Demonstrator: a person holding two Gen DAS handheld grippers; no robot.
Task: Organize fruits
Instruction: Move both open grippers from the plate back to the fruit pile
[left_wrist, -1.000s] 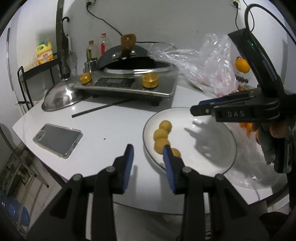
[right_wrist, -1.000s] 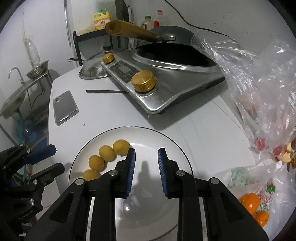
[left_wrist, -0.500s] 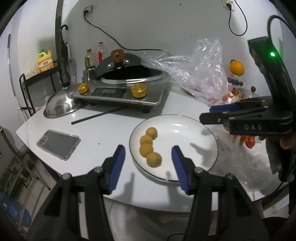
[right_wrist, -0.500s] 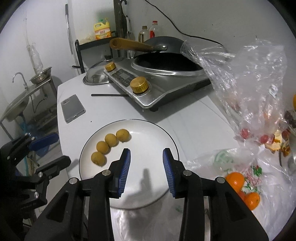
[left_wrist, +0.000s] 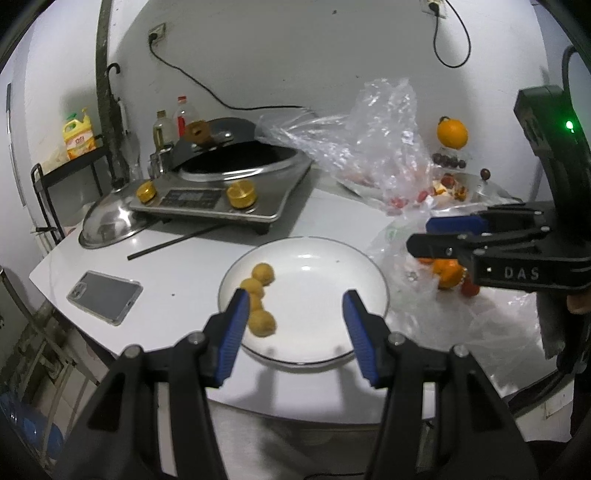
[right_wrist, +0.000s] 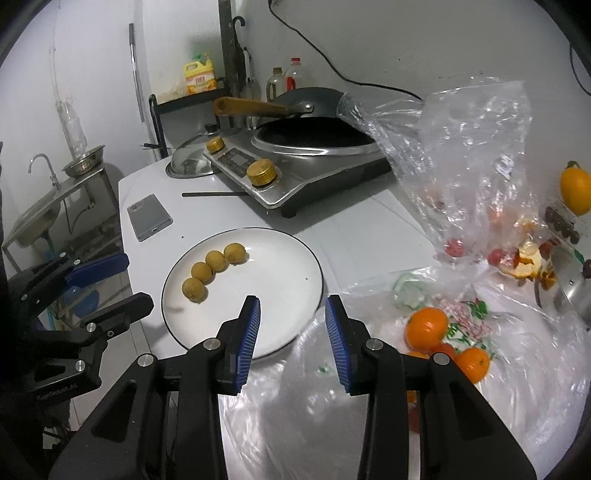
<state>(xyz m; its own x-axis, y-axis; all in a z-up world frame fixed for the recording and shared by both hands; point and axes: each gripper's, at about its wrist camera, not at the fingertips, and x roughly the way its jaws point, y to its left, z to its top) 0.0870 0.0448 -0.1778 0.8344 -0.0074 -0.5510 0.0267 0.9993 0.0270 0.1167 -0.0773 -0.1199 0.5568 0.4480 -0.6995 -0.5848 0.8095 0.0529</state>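
Observation:
A white plate (left_wrist: 332, 280) (right_wrist: 280, 266) sits on the white table with a row of several small yellow fruits (left_wrist: 261, 323) (right_wrist: 215, 260) along its left side. My left gripper (left_wrist: 293, 332) is open and empty, held above the plate's near edge. My right gripper (right_wrist: 291, 334) is open and empty, above the plate's right edge beside a clear bag of oranges (right_wrist: 426, 328) (left_wrist: 448, 271). The right gripper also shows in the left wrist view (left_wrist: 436, 234), and the left gripper in the right wrist view (right_wrist: 110, 284).
An induction cooker with a wok (left_wrist: 225, 188) (right_wrist: 310, 158) stands behind the plate. A phone (left_wrist: 105, 291) (right_wrist: 149, 221), a pot lid (left_wrist: 107, 225) and a dark stick (left_wrist: 173, 242) lie at the left. Crumpled plastic bags with red fruits (right_wrist: 458, 247) and an orange (left_wrist: 452, 133) are at the right.
Both grippers have pulled back and up from the plate and opened wider. The right gripper has shifted right toward the bag of oranges. The yellow fruits stay on the plate.

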